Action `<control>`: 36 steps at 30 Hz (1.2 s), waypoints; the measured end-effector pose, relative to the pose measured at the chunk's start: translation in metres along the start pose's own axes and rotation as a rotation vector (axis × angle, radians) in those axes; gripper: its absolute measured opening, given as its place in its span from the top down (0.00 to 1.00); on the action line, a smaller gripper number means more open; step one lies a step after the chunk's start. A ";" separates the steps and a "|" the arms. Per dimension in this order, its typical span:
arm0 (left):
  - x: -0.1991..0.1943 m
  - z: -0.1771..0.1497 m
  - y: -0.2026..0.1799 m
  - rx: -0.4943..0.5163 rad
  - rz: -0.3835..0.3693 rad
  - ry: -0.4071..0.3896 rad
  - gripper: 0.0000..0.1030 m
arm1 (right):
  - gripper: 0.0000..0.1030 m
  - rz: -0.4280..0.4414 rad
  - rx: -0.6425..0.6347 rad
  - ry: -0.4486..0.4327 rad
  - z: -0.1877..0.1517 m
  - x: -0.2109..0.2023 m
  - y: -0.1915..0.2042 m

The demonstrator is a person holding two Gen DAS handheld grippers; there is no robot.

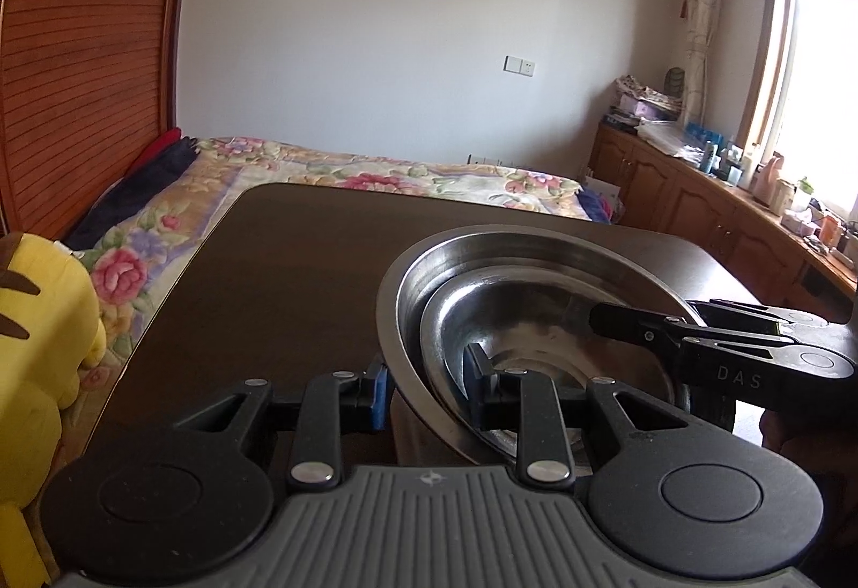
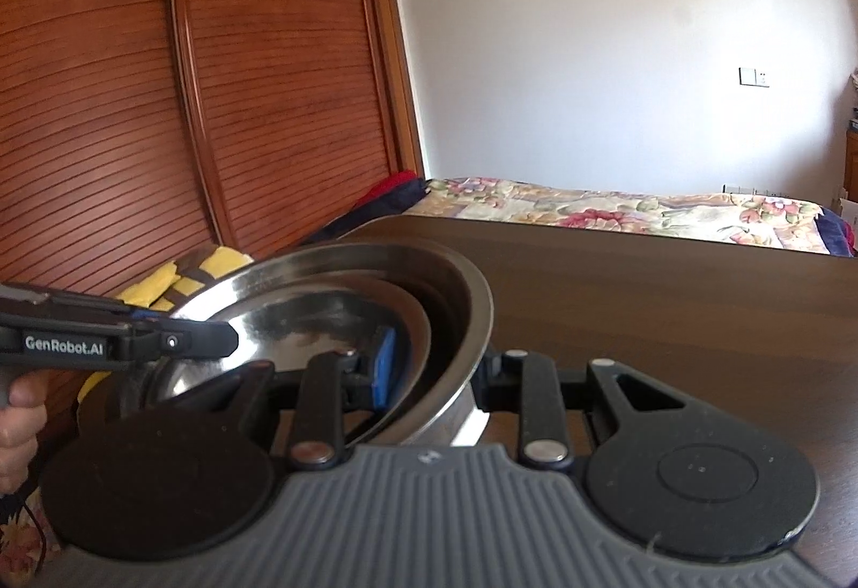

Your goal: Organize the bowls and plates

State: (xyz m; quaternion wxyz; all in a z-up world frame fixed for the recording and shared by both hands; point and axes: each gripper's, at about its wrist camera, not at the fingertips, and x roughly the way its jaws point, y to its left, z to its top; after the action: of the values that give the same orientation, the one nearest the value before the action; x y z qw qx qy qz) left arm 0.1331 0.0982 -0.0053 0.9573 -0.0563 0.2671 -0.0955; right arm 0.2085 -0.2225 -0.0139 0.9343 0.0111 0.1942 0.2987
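Steel bowls (image 1: 536,298), nested, mouths up, both hand-held grippers (image 1: 429,392) clamping rims.

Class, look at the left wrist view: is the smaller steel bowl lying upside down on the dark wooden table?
No: the smaller steel bowl sits open side up, nested inside the larger steel bowl, above the dark wooden table.

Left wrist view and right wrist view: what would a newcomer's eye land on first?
Two nested shiny steel bowls, tilted over the dark wooden table, with the left gripper and the right gripper each clamped across opposite rims. Next, the yellow plush toy at the left wrist view's left edge, beside the floral bedspread.
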 end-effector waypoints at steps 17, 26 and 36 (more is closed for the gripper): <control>0.003 -0.004 0.003 0.006 -0.003 0.004 0.69 | 0.64 0.002 -0.014 0.019 -0.005 0.005 0.006; -0.004 0.001 0.002 0.012 0.021 -0.034 0.35 | 0.40 -0.032 -0.018 -0.015 0.002 -0.005 0.003; -0.015 0.004 -0.008 0.037 0.054 -0.096 0.07 | 0.25 -0.069 -0.019 -0.052 0.001 -0.019 0.000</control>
State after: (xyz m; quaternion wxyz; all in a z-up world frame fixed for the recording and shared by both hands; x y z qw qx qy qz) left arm 0.1212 0.0939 0.0065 0.9720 -0.0359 0.2207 -0.0718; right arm 0.1952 -0.2329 -0.0063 0.9488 0.0033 0.1671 0.2679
